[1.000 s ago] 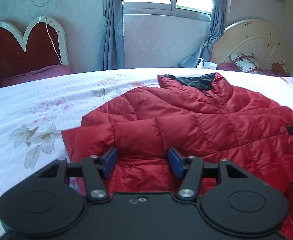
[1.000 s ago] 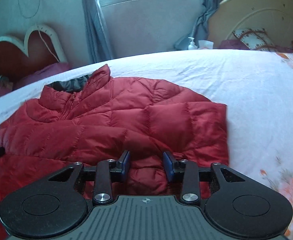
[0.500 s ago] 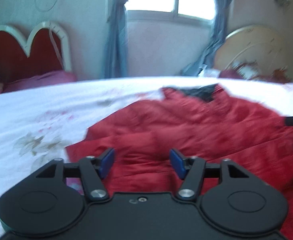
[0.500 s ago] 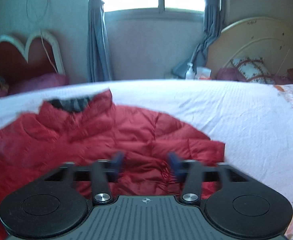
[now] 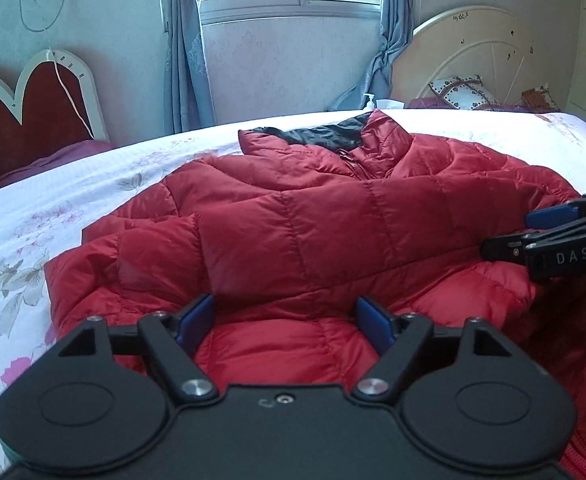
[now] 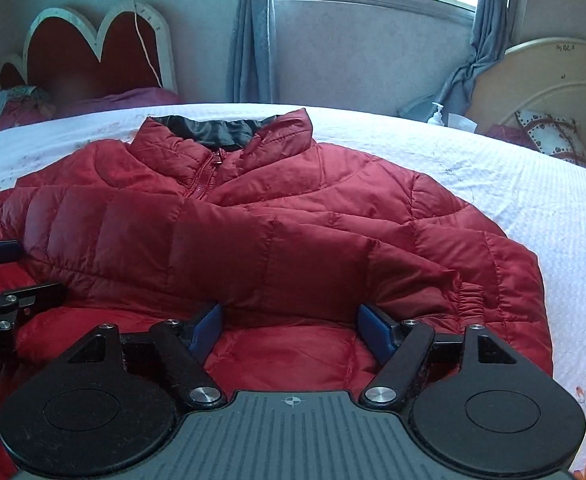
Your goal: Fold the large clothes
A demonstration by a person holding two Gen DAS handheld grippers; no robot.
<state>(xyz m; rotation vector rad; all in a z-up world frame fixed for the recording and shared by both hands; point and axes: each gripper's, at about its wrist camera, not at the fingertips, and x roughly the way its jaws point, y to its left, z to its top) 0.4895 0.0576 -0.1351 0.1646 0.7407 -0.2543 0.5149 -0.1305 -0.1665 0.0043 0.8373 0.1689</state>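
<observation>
A red quilted down jacket (image 5: 313, 224) lies front up on the white floral bedspread (image 5: 53, 200), collar and dark lining away from me, both sleeves folded across the chest. It also shows in the right wrist view (image 6: 253, 232). My left gripper (image 5: 285, 320) is open and empty, hovering over the jacket's lower left part. My right gripper (image 6: 291, 328) is open and empty over the lower right part, near the elastic cuff (image 6: 469, 296). Each gripper shows at the edge of the other's view: the right gripper (image 5: 549, 232) and the left gripper (image 6: 1, 276).
A red heart-shaped headboard (image 5: 25, 120) stands at the left and a cream round headboard (image 5: 477, 52) at the right. A window with blue curtains (image 5: 185, 40) is behind. The bedspread (image 6: 533, 200) spreads wide to the right of the jacket.
Both grippers have opened wider and lifted back a little from the jacket. The views swung, so the collar now sits more central. The sleeves lie folded across the chest.
</observation>
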